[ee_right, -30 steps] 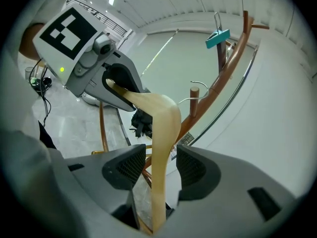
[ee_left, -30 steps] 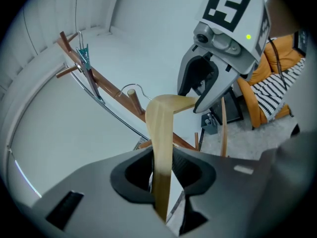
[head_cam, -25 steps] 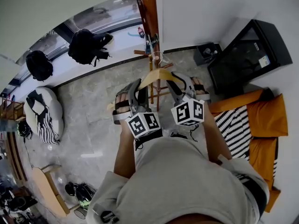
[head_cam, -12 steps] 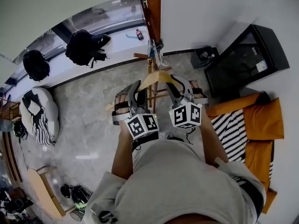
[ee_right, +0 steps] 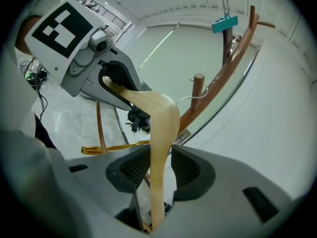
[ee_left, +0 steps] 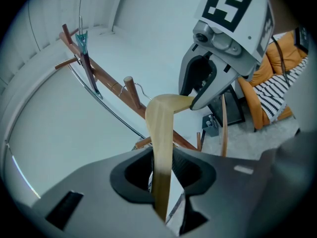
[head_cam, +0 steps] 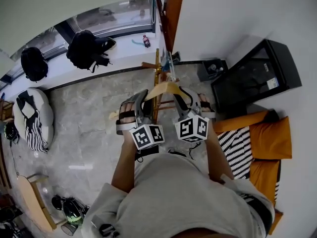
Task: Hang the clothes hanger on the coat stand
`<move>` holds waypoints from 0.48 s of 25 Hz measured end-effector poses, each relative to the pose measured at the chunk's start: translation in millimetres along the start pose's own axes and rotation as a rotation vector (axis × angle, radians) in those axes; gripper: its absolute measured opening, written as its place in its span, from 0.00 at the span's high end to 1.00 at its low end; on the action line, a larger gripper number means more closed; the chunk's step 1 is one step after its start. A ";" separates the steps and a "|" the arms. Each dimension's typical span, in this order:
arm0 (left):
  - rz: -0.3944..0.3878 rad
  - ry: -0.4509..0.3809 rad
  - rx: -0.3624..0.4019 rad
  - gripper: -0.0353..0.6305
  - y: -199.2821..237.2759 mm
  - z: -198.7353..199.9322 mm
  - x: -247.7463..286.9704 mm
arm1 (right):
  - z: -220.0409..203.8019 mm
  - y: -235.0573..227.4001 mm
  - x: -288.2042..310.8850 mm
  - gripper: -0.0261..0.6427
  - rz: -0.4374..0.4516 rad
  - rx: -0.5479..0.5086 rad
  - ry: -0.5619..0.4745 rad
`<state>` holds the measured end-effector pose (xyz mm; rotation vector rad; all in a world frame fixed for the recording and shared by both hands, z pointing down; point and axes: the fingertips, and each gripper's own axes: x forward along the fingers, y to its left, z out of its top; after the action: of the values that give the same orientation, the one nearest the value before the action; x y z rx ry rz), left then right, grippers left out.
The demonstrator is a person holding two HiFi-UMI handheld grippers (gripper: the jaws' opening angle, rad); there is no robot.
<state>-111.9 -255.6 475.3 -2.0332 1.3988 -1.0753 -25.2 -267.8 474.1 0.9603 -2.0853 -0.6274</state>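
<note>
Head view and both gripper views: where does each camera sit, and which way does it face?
Head view: on the person's head, steeply down; torso, forearms, left gripper and right gripper clamping the pale wooden clothes hanger.
Left gripper view: on that gripper, along its jaws, facing the right gripper.
Right gripper view: mirrored, facing the left gripper.
Both gripper views share the hanger and brown wooden coat stand.

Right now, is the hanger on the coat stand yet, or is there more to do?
Done: the hanger is picked up and raised to the coat stand. In hand: the left gripper and right gripper each clamp one arm of it. Left: its wire hook sits beside a peg, apparently not over it; hook it on, then let go.
</note>
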 end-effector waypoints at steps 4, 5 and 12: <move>-0.009 0.001 -0.001 0.78 -1.8 -0.9 7.8 | -4.8 -1.4 5.6 0.78 0.003 -0.004 0.014; -0.011 0.001 -0.002 0.78 -2.0 -0.9 10.3 | -6.2 -2.3 7.4 0.78 0.003 -0.005 0.017; -0.019 0.005 0.000 0.78 -1.4 -2.6 21.9 | -10.7 -5.6 17.6 0.78 0.000 -0.009 0.030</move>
<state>-109.2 -275.0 485.5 -2.0485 1.3852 -1.0894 -22.1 -286.3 484.3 0.9588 -2.0542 -0.6178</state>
